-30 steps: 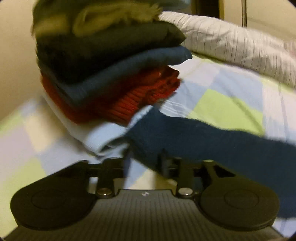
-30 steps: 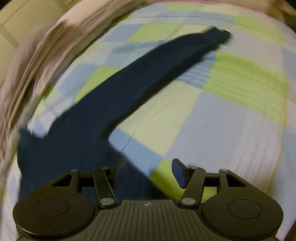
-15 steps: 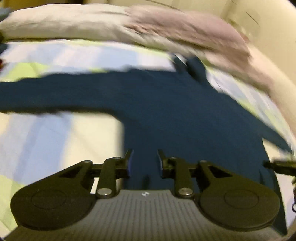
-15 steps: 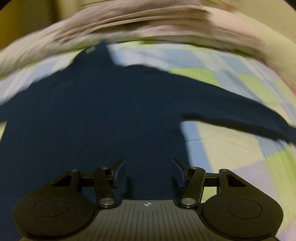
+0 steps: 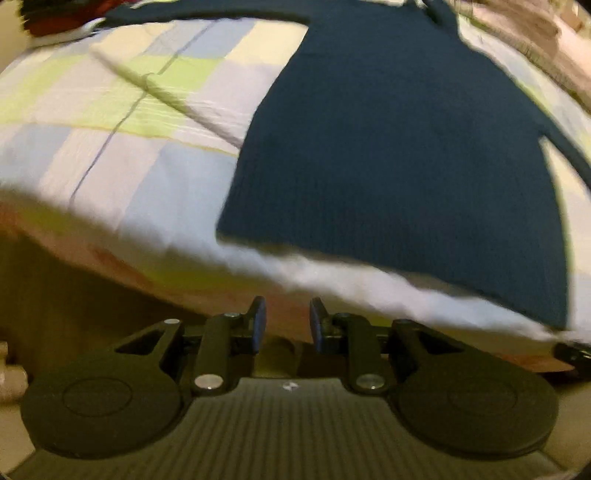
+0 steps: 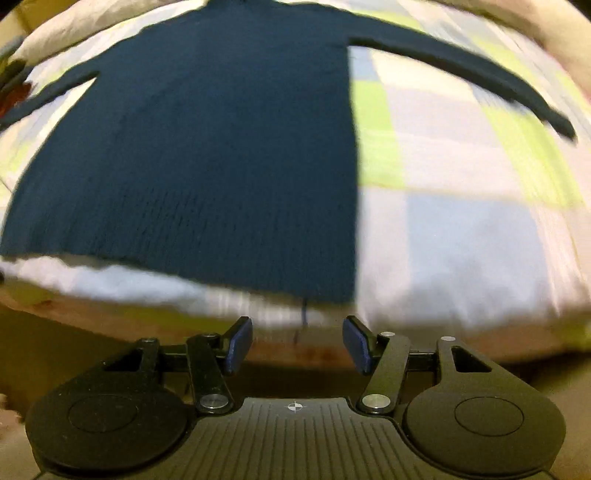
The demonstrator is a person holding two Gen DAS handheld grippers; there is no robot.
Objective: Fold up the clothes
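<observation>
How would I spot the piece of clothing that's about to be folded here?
Look at the bed with the pastel checked sheet. Spread flat on it, hem at the near edge, lies a dark navy ribbed sweater, both long sleeves stretched out sideways. It is the only dark, unfolded thing on the pale sheet.

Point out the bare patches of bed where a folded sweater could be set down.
Bare checked bedsheet lies right of the navy sweater, below its outstretched sleeve. A second bare patch lies on its other side, below the other sleeve. The far left corner is crowded: stacked clothes.
</observation>
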